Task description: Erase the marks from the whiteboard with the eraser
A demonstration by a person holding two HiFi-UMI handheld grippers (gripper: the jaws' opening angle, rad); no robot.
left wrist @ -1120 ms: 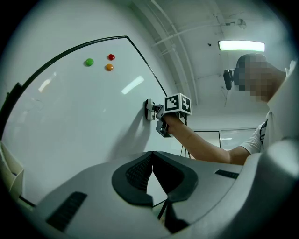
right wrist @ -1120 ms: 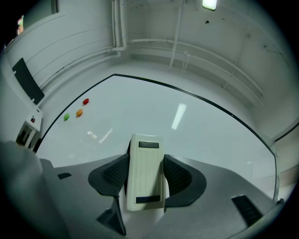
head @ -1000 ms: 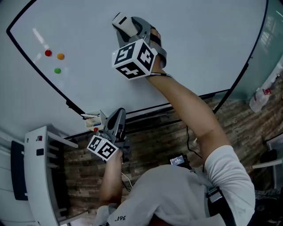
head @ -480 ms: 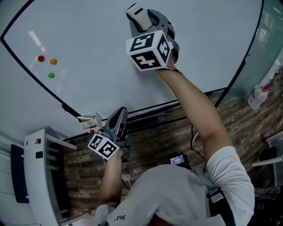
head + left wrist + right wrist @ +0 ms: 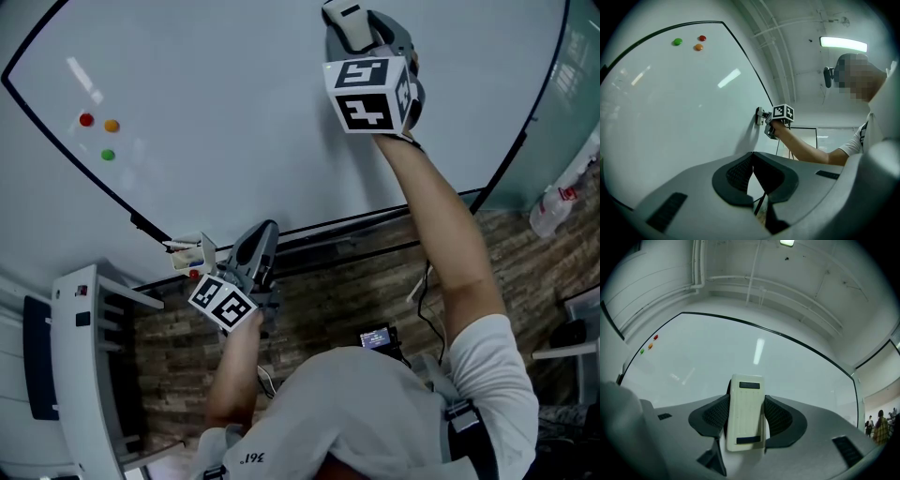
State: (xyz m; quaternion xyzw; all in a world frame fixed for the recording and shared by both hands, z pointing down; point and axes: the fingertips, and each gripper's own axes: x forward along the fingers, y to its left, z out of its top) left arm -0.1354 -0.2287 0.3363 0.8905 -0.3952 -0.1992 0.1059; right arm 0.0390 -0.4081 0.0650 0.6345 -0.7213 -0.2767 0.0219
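The whiteboard (image 5: 234,112) fills the upper head view, and I see no marks on it. My right gripper (image 5: 356,28) is high on the board, shut on the cream-white eraser (image 5: 339,14), which presses against the surface. In the right gripper view the eraser (image 5: 746,399) stands upright between the jaws of that gripper (image 5: 746,416). My left gripper (image 5: 262,239) hangs low by the board's bottom edge; in its own view the left gripper (image 5: 753,169) is shut on nothing. That view also shows the right gripper (image 5: 763,116) against the whiteboard (image 5: 670,108).
Red (image 5: 86,120), orange (image 5: 112,125) and green (image 5: 108,155) magnets sit at the board's left. Markers (image 5: 187,255) lie on the tray at the lower frame. A white rack (image 5: 84,366) stands at the left, a plastic bottle (image 5: 551,204) at the right, over a wooden floor.
My right gripper has slid the eraser rightward and upward across the board. The left gripper has barely moved.
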